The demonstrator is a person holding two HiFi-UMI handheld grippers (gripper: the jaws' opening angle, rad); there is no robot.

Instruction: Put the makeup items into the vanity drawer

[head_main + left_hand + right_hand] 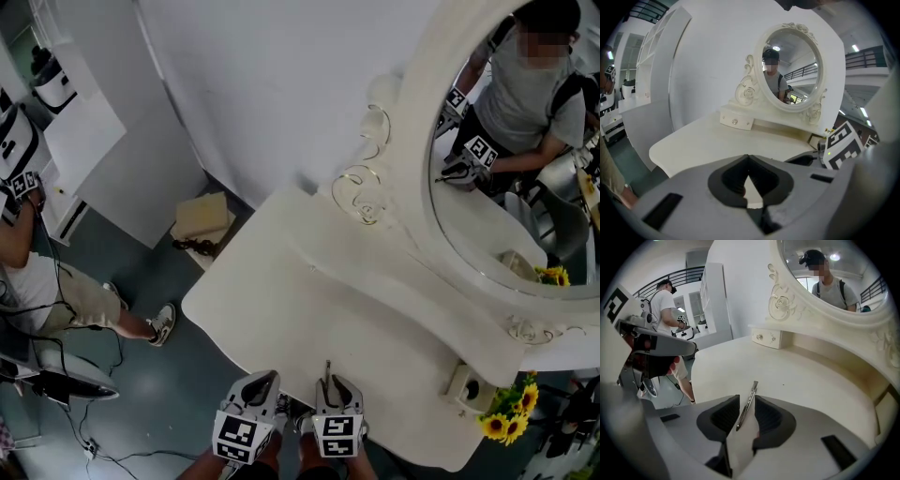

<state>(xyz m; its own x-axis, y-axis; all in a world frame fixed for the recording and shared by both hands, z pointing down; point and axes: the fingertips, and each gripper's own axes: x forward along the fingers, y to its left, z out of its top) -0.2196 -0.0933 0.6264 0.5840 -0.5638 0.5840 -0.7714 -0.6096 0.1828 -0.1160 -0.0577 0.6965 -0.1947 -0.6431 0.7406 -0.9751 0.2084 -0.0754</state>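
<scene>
A thin metal makeup tool (749,399) lies pointing away from me on the cream vanity top (811,380), between the jaws of my right gripper (747,403). Those jaws stand a little apart, with table showing beside the tool, so the gripper is open. From the head view the tool (327,370) pokes out ahead of the right gripper (336,382) at the table's near edge. My left gripper (262,380) hovers beside it, shut and empty, tips together (749,159). Small closed drawers with a knob sit under the mirror, one on the left (766,337) and one on the right (466,386).
An oval mirror (525,169) with scroll ornaments (361,192) backs the vanity. Sunflowers (506,412) stand at the right end. A person (56,291) sits on the left beside cables on the floor, and a cardboard box (202,217) lies by the wall.
</scene>
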